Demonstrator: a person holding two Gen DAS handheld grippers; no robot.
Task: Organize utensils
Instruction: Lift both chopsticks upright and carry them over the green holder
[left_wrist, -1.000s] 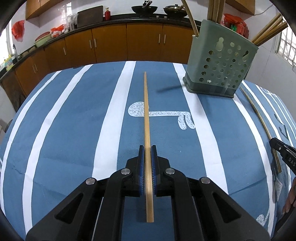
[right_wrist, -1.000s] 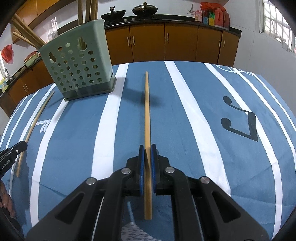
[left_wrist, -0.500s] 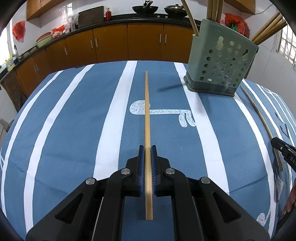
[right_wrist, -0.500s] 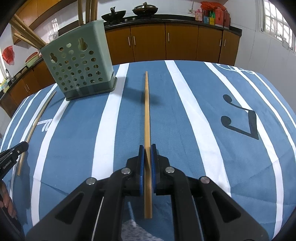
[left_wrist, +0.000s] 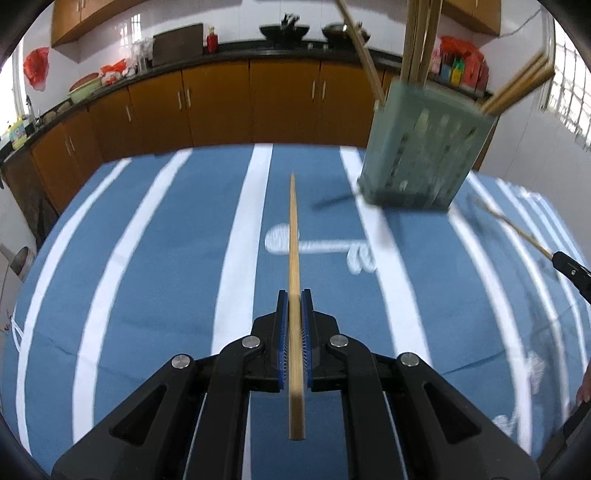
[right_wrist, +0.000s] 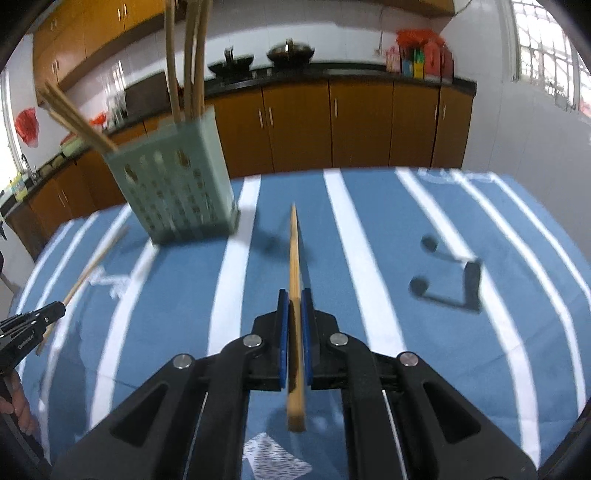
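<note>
Two black music notes (right_wrist: 448, 275), right view only

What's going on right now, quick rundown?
Left gripper shut on one chopstick. Right gripper shut on another chopstick. Green holder ahead, path clear.

Ahead of me, brown cabinets (left_wrist: 221, 107) under a dark counter (right_wrist: 369, 70), two woks (left_wrist: 284, 31), a red bag (left_wrist: 36, 68).

Left wrist view: bare tablecloth (left_wrist: 155, 258) from nine to twelve o'clock; the green chopstick holder (left_wrist: 424, 147) blocks one o'clock
</note>
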